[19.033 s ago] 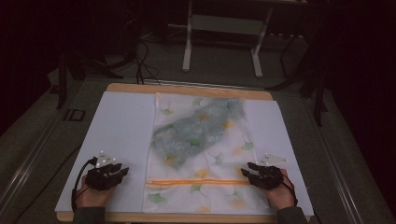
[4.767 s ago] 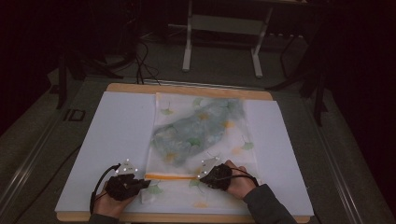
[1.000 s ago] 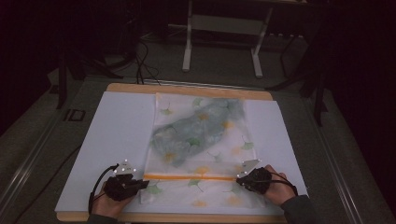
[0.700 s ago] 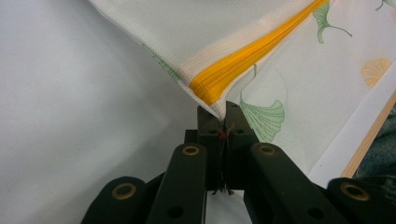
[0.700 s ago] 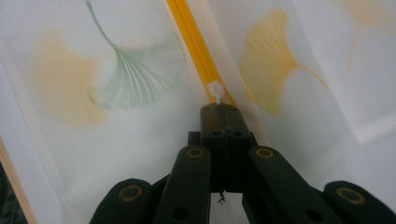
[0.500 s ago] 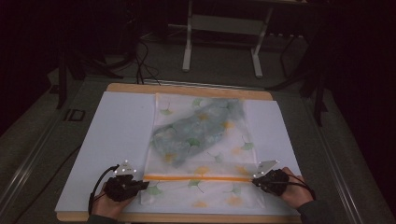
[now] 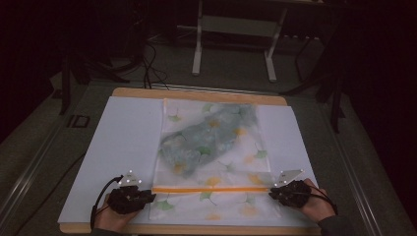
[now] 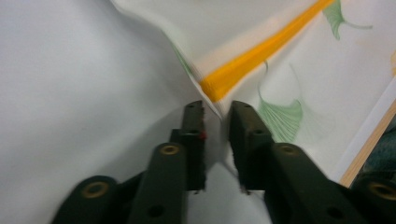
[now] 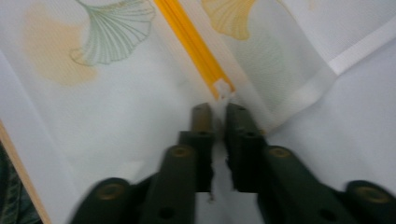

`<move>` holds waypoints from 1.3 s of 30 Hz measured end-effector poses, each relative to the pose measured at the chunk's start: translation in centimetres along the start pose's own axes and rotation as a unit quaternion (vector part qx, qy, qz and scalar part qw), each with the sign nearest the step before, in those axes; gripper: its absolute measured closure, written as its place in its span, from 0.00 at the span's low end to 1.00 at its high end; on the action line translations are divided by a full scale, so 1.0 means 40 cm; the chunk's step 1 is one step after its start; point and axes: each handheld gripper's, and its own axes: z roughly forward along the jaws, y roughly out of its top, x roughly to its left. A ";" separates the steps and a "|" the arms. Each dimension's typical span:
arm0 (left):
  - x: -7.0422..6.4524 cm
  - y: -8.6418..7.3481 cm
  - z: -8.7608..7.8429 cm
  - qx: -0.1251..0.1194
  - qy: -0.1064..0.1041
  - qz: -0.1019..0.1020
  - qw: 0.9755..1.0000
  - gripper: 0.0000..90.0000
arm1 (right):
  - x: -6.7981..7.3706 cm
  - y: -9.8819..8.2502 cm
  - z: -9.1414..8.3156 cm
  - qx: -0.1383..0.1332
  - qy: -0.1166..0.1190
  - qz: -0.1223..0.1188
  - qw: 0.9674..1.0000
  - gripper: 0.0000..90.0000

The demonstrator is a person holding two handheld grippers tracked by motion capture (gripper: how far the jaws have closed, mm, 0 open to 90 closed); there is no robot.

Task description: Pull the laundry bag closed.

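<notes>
High view: the printed zip bag (image 7: 216,147) lies flat in the middle of a white mat (image 7: 123,142) on the tabletop (image 7: 196,93). A grey-green cloth bundle (image 7: 211,135) sits in its far half, and its orange zip strip (image 7: 211,189) runs across the near end. The left tongs (image 7: 147,196) sit at the strip's left end and the right tongs (image 7: 273,193) at its right end, each in 1 of the person's hands.

In the left gripper view the left tongs (image 8: 217,109) have just been opening. They stand partly apart, with the bag's lifted corner and the tip of the strip (image 8: 252,65) between the jaws, but the pads press on nothing. In the right gripper view the right tongs (image 9: 219,109) have also just been opening. A narrow gap shows, the strip's end (image 9: 191,42) lies in it, and they hold nothing.

The step in hand looks like letting go of the 2 zip ends. To do it well, widen both tongs until the film drops free. Then draw each back along its own line, away from the bag and low over the mat, so that no jaw snags the corner or drags the bag askew. The left corner is raised, so check that it settles.
</notes>
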 end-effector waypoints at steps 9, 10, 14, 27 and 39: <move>0.011 -0.003 -0.013 -0.021 0.013 -0.010 1.000 0.73 | -0.023 -0.008 -0.008 -0.039 -0.019 0.044 0.998 0.72; 0.014 -0.003 -0.015 -0.025 0.016 -0.010 1.000 0.73 | -0.029 -0.009 -0.014 -0.055 -0.019 0.055 0.997 0.70; 0.022 -0.005 -0.026 -0.045 0.037 -0.013 0.998 0.71 | -0.039 -0.009 -0.020 -0.072 -0.032 0.070 0.994 0.68; 0.057 -0.003 -0.022 -0.070 0.119 -0.035 0.990 0.68 | -0.052 -0.028 -0.006 -0.134 -0.069 0.150 0.977 0.63; 0.106 -0.006 -0.016 -0.078 0.198 -0.063 0.975 0.63 | -0.059 -0.088 0.015 -0.170 -0.147 0.233 0.946 0.62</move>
